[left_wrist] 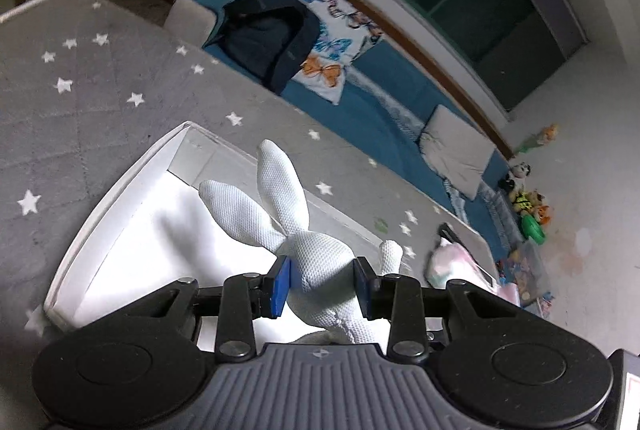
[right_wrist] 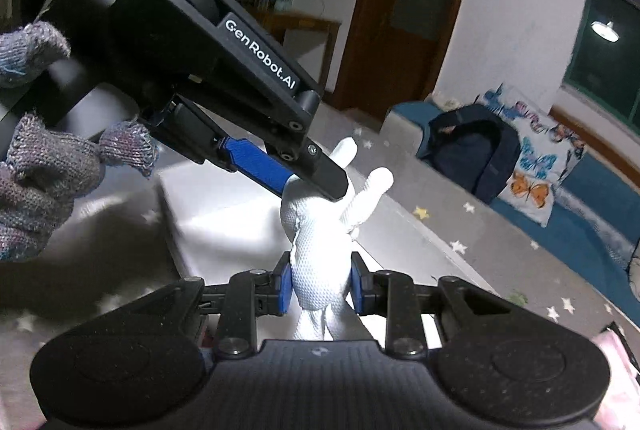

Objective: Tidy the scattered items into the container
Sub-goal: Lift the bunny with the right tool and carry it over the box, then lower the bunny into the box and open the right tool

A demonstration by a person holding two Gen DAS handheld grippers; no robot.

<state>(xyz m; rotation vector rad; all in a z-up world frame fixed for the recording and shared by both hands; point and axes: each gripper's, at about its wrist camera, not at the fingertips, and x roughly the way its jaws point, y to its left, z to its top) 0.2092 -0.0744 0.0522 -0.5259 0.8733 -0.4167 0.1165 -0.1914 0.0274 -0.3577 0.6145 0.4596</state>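
Rabbit toy (left_wrist: 320, 262) | both tools clamp it — left tool (left_wrist: 322, 284), right tool (right_wrist: 320, 284) | above white box (left_wrist: 120, 190) rim

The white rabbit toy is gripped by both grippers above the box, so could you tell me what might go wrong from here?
1. Both the left gripper and the right gripper clamp the white rabbit toy; if only one lets go, it may swing and land outside the white box.
2. The grippers sit very close together, so they could knock each other.
3. The toy's long ears could drape over the box rim.
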